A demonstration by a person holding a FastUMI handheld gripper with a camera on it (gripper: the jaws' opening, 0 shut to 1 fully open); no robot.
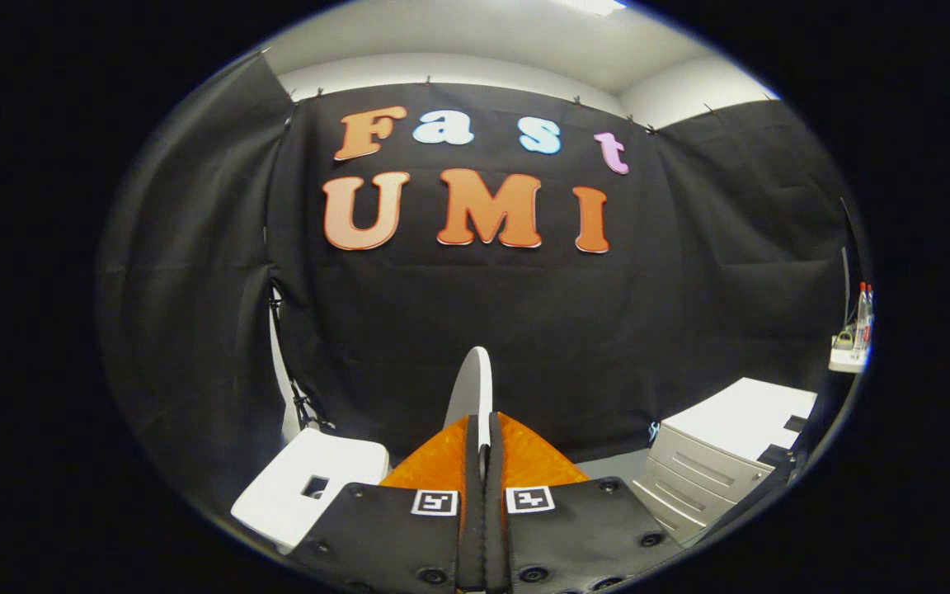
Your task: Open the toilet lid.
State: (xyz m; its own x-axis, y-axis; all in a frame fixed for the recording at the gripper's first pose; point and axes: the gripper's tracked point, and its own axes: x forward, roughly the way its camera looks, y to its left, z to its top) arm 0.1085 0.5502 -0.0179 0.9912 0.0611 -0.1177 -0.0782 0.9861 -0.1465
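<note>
Claw at the near bottom, fingers close together and pinching the thin white toilet lid, which stands edge-on and upright between them; both fingers look pressed on its lower edge, only a sliver of gap visible above the contact. Lid rises just ahead of and above the fingertips, curved top against the dark wall. Two square black-and-white markers sit on the claw body either side of the fingers. Left of the claw, near: a white stool with a rectangular slot in its top, apart from the lid. Right of the claw, a bit further: a white drawer cabinet with several drawer fronts, some dark item lying on its far right corner. Further right and higher, a small white shelf holding a few slim things with red tips, too small to tell. Behind everything, black cloth wall; a white stand runs up along its left seam. White ceiling on top.
</note>
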